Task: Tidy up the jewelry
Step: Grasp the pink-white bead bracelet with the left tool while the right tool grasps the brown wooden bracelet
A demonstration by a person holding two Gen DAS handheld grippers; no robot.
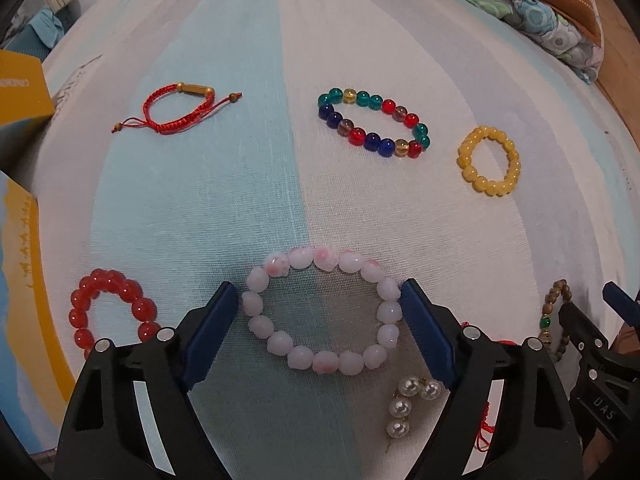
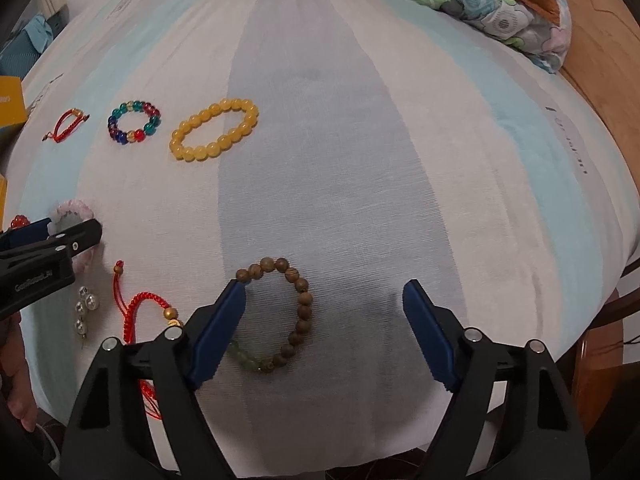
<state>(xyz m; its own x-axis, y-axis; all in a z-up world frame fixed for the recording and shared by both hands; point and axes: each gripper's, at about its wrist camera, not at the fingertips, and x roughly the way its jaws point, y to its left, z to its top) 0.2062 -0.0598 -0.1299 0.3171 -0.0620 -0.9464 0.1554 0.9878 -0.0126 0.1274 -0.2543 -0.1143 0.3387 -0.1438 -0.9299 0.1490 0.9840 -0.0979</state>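
Mostly round glossy beads, pink-white bracelet (image 1: 321, 314) ringed, wooden bracelet (image 2: 280, 316) perhaps matte

Striped bed sheet (image 2: 340, 184) laid out with jewelry.

Across the far side, left to right, lie a red cord bracelet (image 1: 178, 110), a multicolored glass-bead bracelet (image 1: 374, 122) and a yellow bead bracelet (image 1: 490, 160), each apart from the next. Nearer lie a red bead bracelet (image 1: 110, 310), a white-and-pink bead bracelet (image 1: 322, 312), a cluster of pearl pieces (image 1: 408, 404), possibly earrings, a second red cord bracelet (image 2: 136, 314) and a wooden bead bracelet (image 2: 280, 316). Folded floral bedding (image 2: 480, 4) rests at the far right corner.
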